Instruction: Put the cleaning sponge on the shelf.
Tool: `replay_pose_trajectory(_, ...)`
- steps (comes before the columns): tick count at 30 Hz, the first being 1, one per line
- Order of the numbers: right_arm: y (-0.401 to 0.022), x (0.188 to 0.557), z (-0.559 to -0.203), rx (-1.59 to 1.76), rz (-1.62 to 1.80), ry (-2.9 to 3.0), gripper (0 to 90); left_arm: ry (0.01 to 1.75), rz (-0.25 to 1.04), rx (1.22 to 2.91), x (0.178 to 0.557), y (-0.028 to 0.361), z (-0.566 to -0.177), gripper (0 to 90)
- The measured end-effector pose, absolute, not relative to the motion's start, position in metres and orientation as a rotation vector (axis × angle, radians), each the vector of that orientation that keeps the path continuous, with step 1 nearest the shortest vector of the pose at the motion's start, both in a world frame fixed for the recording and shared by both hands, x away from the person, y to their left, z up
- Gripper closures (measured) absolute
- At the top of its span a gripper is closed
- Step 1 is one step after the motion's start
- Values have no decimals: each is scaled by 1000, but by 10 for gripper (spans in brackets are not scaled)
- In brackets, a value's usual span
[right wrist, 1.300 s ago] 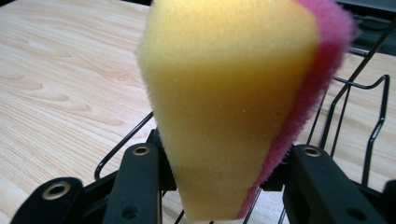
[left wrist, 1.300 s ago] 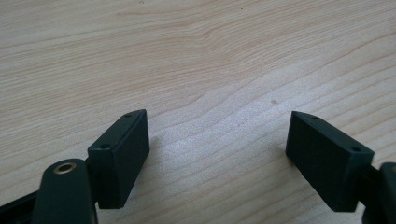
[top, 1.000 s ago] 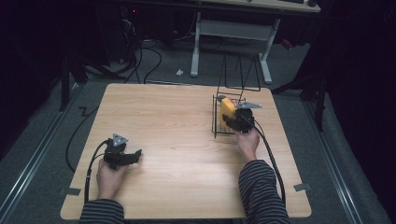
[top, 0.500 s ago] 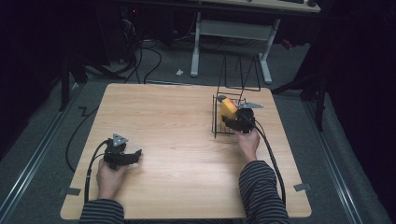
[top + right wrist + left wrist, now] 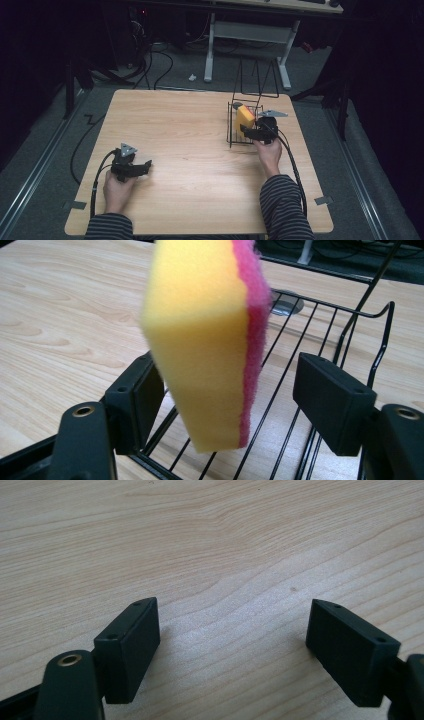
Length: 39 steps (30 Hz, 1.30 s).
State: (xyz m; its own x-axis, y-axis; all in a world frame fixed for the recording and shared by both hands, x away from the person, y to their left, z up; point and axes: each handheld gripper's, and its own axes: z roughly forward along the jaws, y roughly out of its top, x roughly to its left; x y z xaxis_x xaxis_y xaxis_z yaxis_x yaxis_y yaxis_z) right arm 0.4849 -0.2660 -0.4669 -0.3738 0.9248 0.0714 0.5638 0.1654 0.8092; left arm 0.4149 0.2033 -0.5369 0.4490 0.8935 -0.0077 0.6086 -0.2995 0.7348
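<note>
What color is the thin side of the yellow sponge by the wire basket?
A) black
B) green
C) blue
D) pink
D: in the right gripper view the sponge is yellow with a thin pink layer down one side, standing over the black wire basket between the right gripper's open jaws.

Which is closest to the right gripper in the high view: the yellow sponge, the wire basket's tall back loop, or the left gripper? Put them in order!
From the right gripper:
1. Yellow sponge, right at its jaws, over the basket.
2. Wire basket's tall back loop, standing behind it toward the table's far edge.
3. Left gripper, resting far across the table on the person's left side.
</note>
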Motion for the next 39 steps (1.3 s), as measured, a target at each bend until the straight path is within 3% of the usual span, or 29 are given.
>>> replay_pose_trajectory(13, -265, 475, -455, 1377, 1077, 1988, 235, 1253, 539, 2024, 415, 203, -537, 220)
replay_pose_trajectory(39, -282, 443, -431, 1335, 1136, 1948, 252, 1253, 539, 2024, 415, 203, -537, 220)
